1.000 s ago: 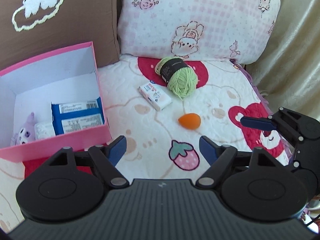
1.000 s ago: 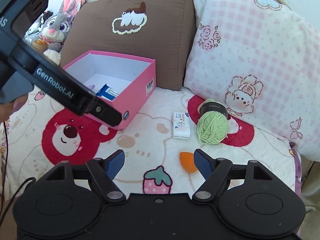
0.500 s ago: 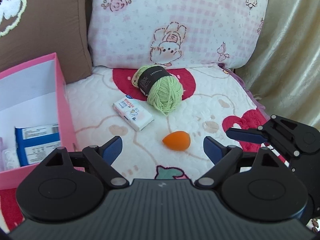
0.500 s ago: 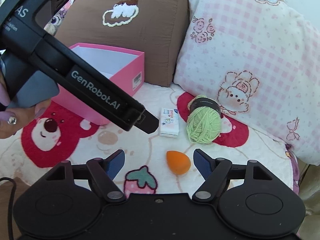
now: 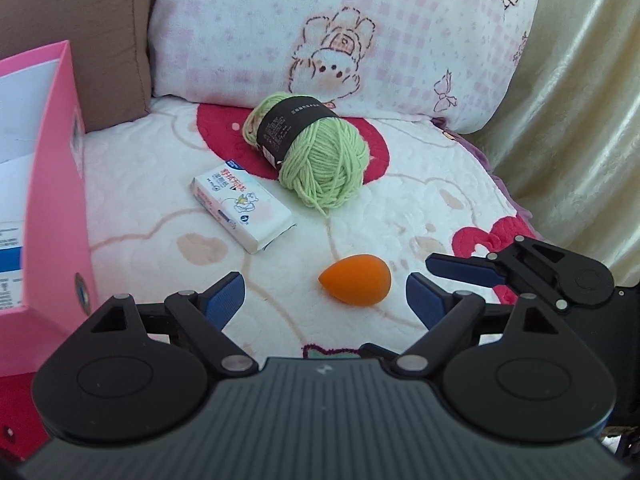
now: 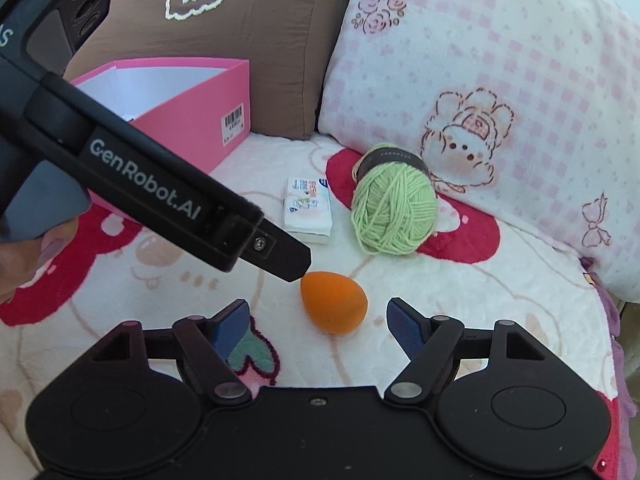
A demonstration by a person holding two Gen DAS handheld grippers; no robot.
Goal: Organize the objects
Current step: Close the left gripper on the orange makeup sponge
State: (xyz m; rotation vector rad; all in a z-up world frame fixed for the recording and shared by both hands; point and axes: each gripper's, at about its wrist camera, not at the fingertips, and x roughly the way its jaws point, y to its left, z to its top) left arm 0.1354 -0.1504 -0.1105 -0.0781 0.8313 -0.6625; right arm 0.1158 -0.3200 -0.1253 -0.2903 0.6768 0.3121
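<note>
partly done: pink box [image 5: 60, 184] at left already holding a few packets. still out on the bed: orange sponge [image 5: 355, 278] nearest, tissue pack [image 5: 244, 208] and green yarn [image 5: 316, 156] farther. left gripper [image 5: 324, 296] and right gripper [image 6: 316, 322] both with jaws open, empty, flanking the sponge.

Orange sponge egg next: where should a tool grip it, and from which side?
Grip the sponge across its fat middle, coming down from above and in front. It lies on its side on the blanket, clear of the tissue pack and yarn. The open right tool already frames it.
</note>
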